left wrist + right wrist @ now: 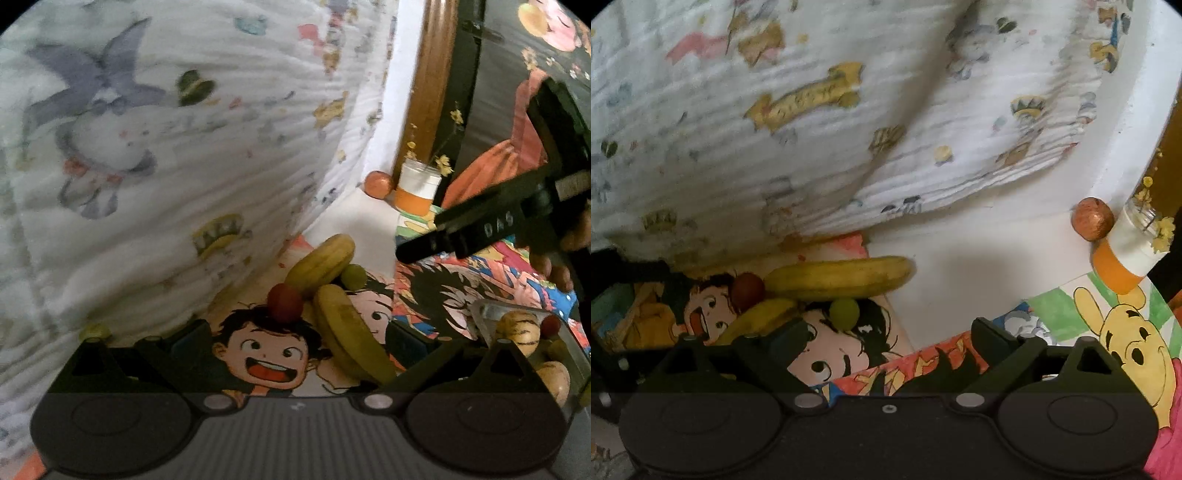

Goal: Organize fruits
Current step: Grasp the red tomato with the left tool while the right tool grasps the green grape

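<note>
Both tongs released: bananas (836, 277) & green fruit (844, 313) just ahead of right tongs (886, 332), untouched.

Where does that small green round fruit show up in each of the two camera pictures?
Left wrist view: green fruit sits centre, just right of the upper banana.
Right wrist view: green fruit lies lower left of centre, just below that banana.
Shared landmark: the orange-and-white jar with yellow flowers.

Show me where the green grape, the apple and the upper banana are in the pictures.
green grape (844, 314): right wrist view, middle of its round body.
apple (1092, 219): right wrist view, middle of its reddish skin.
upper banana (838, 277): right wrist view, middle of its length.
</note>
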